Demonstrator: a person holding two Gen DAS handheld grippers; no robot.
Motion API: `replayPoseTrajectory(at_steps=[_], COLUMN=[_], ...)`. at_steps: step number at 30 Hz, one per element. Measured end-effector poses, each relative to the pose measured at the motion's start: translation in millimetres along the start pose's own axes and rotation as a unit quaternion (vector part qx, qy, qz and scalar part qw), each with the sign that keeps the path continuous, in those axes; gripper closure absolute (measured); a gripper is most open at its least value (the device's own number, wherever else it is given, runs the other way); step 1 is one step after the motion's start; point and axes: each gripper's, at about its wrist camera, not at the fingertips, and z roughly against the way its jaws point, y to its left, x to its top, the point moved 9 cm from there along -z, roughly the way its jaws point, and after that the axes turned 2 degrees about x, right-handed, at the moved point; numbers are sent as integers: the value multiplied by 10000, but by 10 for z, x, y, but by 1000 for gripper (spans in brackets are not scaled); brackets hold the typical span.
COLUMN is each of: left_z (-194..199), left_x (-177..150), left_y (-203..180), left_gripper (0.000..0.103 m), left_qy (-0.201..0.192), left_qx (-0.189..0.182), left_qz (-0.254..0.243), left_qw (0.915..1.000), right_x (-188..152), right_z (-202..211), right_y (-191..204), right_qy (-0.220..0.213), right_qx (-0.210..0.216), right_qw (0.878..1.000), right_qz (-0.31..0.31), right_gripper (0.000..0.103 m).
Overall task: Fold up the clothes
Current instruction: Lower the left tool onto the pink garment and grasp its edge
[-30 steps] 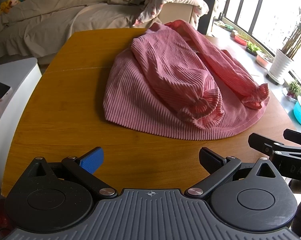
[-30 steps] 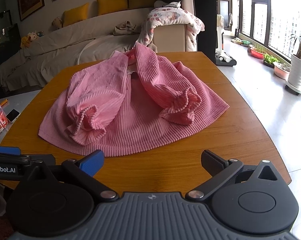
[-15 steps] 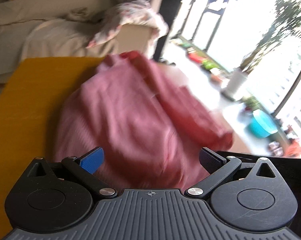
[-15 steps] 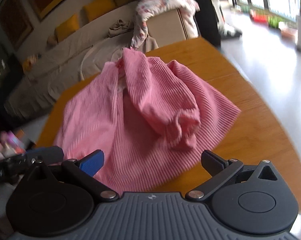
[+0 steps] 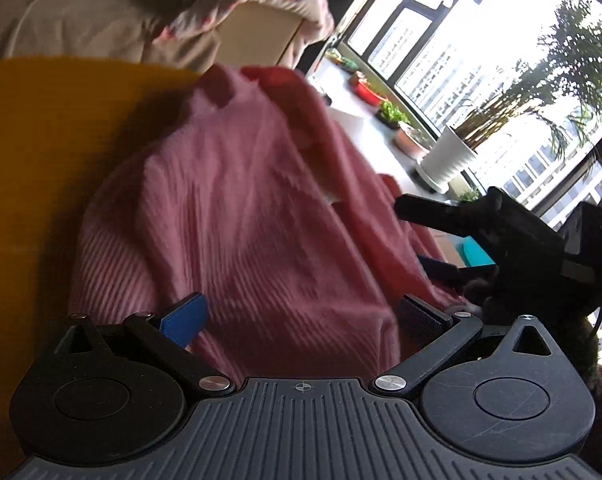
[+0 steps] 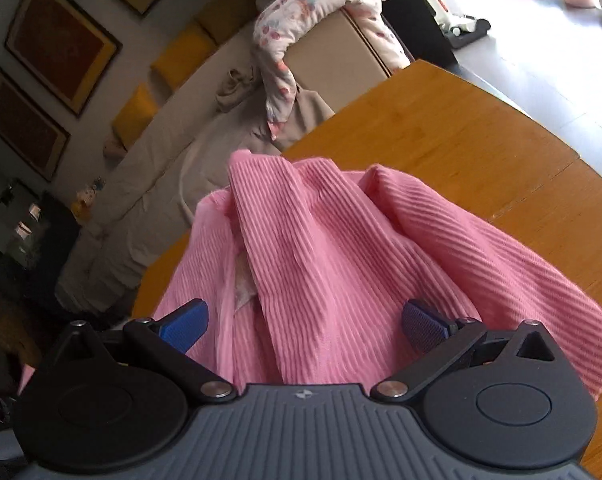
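Both claws had closed in on the pink top (image 6: pixel 341 264), which lay bunched on the counter (image 6: pixel 481 140). Left claw (image 5: pixel 301 316) and right claw (image 6: pixel 305 320) were spread wide, holding nothing. Each should pinch one hem corner only, low and level, before lifting.

Both grippers have moved in from the table's near edge over the pink garment (image 6: pixel 333 264). The left gripper (image 5: pixel 301 320) and right gripper (image 6: pixel 305 324) now have ribbed cloth between their spread fingers.

Pink ribbed garment (image 6: pixel 341 264), orange-brown table (image 6: pixel 481 152)
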Motion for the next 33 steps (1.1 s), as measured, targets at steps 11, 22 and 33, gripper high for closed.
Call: replayPoseTrajectory(at_steps=[11,22,33], left_z=[334,978,1343], left_x=[-412,-663,-1136], left_y=[-29,-244,-743], left_gripper=[0,0,19], left_qy=[-54,50,142], left_qx=[-552,-642,-308], left_qz=[-147,-608,-2480], left_qw=[9984,9961,9682], right_x=[-533,-933,-944], right_z=[481,889,903], right_y=[89,122,85], right_qy=[280,-53,-238], right_qx=[150,97,210], right_qw=[9990,9993,9986], right_qz=[316,348,422], right_gripper=[0,0,0])
